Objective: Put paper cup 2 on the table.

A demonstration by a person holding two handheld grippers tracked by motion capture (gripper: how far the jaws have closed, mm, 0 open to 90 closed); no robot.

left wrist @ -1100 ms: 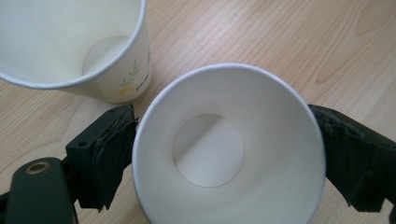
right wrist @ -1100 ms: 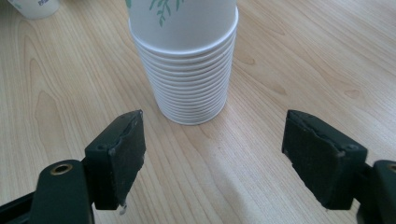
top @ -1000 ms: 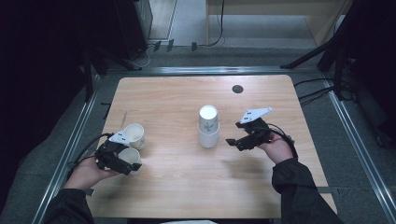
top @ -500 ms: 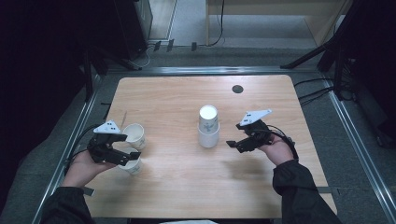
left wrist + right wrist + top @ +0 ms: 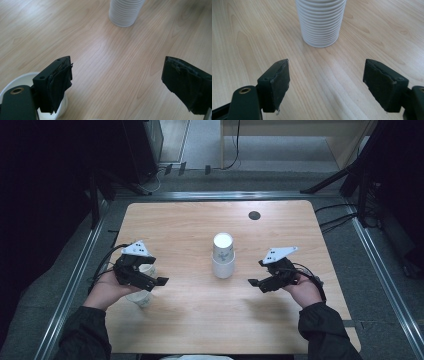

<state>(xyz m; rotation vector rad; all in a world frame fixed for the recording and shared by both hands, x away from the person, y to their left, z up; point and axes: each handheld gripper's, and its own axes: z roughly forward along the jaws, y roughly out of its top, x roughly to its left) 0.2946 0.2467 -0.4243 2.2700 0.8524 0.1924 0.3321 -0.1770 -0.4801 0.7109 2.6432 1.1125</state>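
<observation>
Left gripper (image 5: 159, 281): held level above the table (image 5: 190, 330), pointing at the stack, jaws wide apart, nothing between.
Right gripper (image 5: 253, 282): level, aimed at the stack from the opposite side, jaws apart and empty.
Stack (image 5: 223, 255): white ribbed paper cups, upright at mid-table.
Loose cups (image 5: 140, 297): two, white, under the left hand.
Table: pale wood grain.

Bright wooden surface, dark room around it.

In the high view the surface (image 5: 200, 320) is evenly lit from above, while the sides fall almost black; soft, faint shadows lie under the hands. The high picture is a little grainy and soft. In both gripper views the wood shows a pale sheen, the grain is sharp, and the near black tongs look slightly blurred.
</observation>
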